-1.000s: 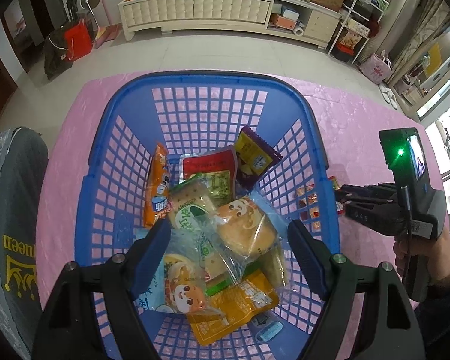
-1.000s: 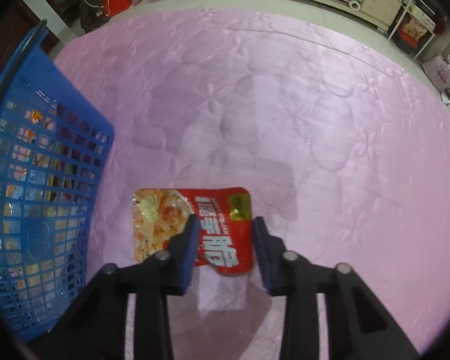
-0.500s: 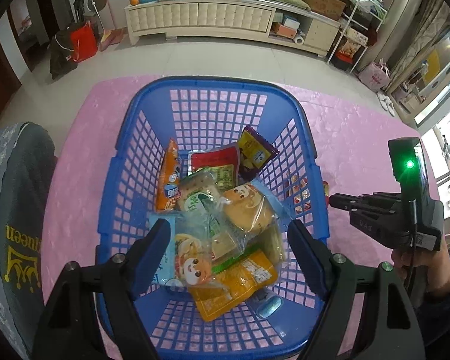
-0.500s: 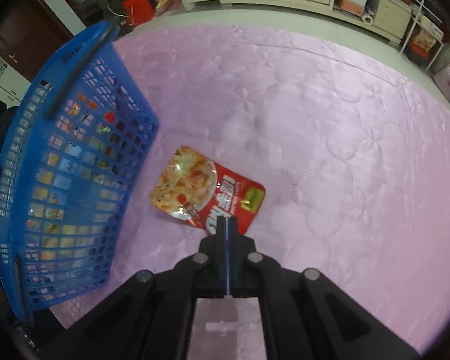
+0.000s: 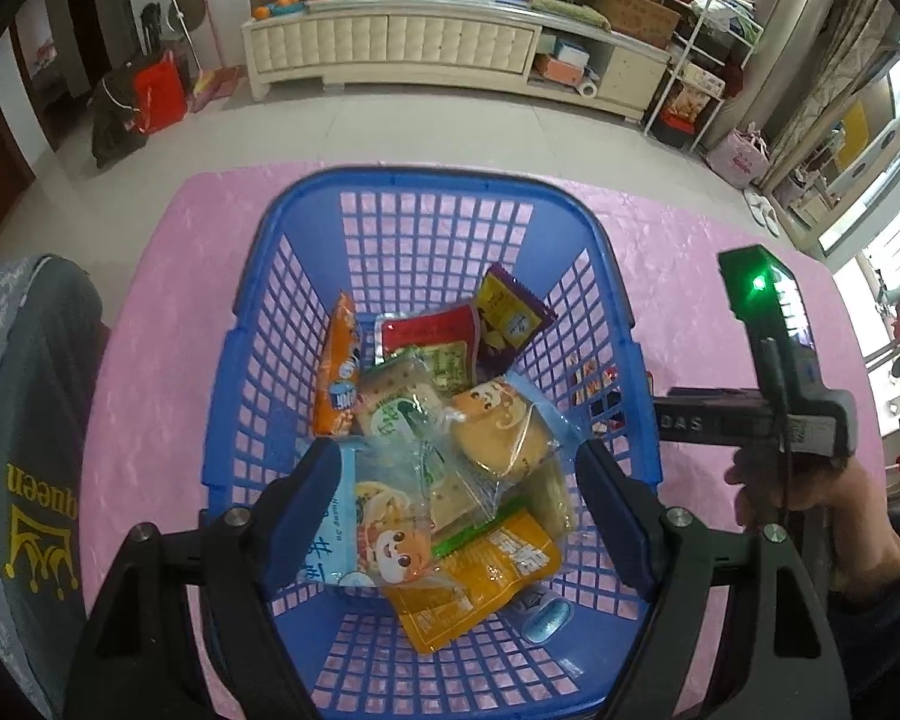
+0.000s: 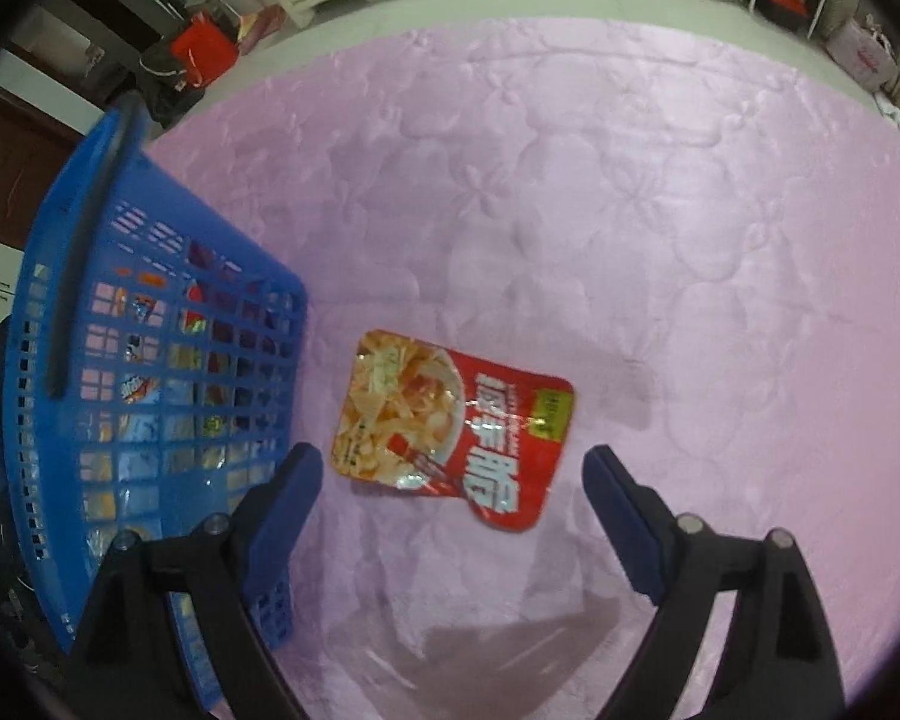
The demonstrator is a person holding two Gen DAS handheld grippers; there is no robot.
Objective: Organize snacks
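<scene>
Down in the left wrist view, the left gripper point(image 5: 456, 498) hangs over the blue basket point(image 5: 432, 204) with its fingers point(image 5: 306, 498) spread, gripping nothing; snack packets point(image 5: 450, 456) lie heaped below and between them; in the right wrist view, the right gripper point(image 6: 450, 498) has just been opening, its fingers point(image 6: 282, 498) apart; the red snack pouch point(image 6: 450, 426) lies flat on the pink table point(image 6: 630, 210) just ahead of and between them, untouched, the basket point(image 6: 150, 360) beside the left finger.

Right gripper point(image 6: 450, 468) jaws just opened wide, nothing between the pads now; hovering over red snack pouch point(image 6: 456, 426), flat on pink cloth point(image 6: 630, 210) beside blue basket point(image 6: 60, 300).
</scene>
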